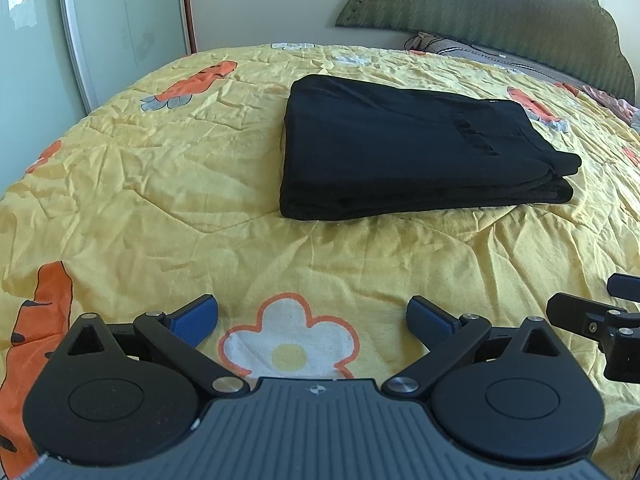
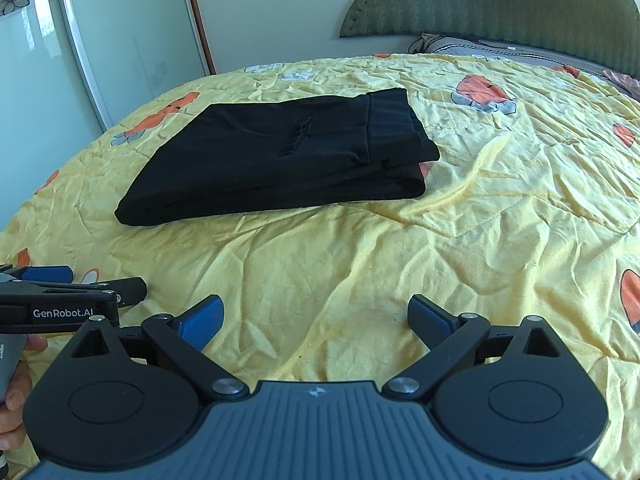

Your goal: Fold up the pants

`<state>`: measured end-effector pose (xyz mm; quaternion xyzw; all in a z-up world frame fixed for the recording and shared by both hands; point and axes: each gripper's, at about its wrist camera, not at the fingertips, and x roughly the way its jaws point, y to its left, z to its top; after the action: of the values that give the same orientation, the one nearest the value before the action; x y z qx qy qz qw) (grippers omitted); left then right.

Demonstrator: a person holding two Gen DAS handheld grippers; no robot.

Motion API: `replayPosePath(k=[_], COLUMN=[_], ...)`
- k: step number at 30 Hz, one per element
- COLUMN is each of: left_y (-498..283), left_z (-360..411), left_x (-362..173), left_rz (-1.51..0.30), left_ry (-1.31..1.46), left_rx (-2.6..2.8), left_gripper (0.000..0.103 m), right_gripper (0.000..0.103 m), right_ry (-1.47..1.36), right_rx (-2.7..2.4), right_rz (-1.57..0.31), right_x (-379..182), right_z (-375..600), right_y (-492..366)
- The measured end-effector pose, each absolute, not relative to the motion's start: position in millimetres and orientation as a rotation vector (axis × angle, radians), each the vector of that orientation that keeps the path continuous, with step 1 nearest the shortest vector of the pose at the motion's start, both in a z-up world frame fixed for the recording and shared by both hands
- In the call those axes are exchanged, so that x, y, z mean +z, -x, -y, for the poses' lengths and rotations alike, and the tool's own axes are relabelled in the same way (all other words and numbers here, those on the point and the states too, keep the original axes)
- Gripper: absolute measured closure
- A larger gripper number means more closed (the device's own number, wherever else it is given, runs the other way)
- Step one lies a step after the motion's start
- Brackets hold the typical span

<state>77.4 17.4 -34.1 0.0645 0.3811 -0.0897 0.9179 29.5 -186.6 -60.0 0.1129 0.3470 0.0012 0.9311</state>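
The black pants [image 1: 420, 148] are lying folded into a compact rectangle on the yellow quilt [image 1: 160, 184], in the upper middle of the left wrist view. In the right wrist view the same pants [image 2: 276, 156] are sitting in the upper left part of the frame, with the layered edges showing on the right end of the bundle. Nothing is touching the pants.

The left gripper [image 1: 312, 316] is occupying the bottom of its own frame. Its two blue pads [image 1: 196, 318] are standing wide apart, as open as they go, and they are holding nothing; only a white flower print [image 1: 288, 340] of the quilt is showing between them. The right gripper [image 2: 316, 316] is showing the same: its jaws are spread wide and empty over bare yellow cloth, well apart from the pants.

At the lower left of the right wrist view, the left gripper is appearing from the side, with a hand [image 2: 16, 396] of the person gripping its handle. At the right edge of the left wrist view, part of the right gripper is coming into the frame.

A green headboard [image 1: 500, 4] is filling the upper right of both views, and pale sliding doors [image 2: 100, 40] are standing at the upper left.
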Motion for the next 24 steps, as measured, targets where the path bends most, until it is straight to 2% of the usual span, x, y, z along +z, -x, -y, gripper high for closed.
replayPosePath(k=[24], left_y=[-77.2], left_z=[-17.6], left_x=[-34.6], left_rz=[-0.777], left_ry=[-0.134], left_rx=[-0.188], left_gripper=[0.000], right_gripper=[0.004], right_ry=[-0.233], right_rx=[-0.001], right_rz=[-0.704], right_x=[-60.6], right_z=[187.1], right_y=[-29.9])
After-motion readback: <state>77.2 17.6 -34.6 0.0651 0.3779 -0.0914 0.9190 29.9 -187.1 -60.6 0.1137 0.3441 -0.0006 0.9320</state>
